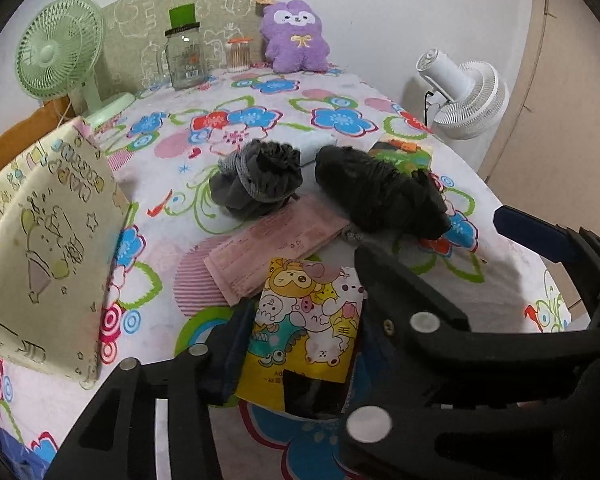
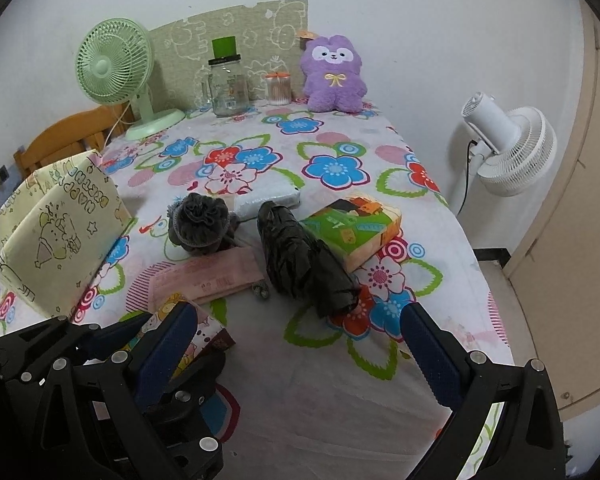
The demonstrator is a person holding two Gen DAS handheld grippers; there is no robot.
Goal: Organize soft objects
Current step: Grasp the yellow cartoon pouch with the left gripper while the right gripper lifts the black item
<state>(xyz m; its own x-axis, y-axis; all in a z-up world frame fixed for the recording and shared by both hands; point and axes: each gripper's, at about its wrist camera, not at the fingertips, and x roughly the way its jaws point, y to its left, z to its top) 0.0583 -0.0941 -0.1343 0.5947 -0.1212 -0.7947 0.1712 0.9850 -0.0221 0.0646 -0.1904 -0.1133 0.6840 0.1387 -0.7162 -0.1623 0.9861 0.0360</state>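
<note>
Left gripper [image 1: 300, 344] clamps the cartoon-printed packet [image 1: 304, 320] near the table's [image 1: 380, 80] front edge, ready for lifting. Right gripper [image 2: 300, 344] hangs wide open, empty, nearest the black bundle [image 2: 304, 256].

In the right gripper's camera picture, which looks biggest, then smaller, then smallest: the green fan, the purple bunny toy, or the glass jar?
1. Green fan
2. Purple bunny toy
3. Glass jar

All three stand along the table's far edge, so nearness barely skews this.
</note>
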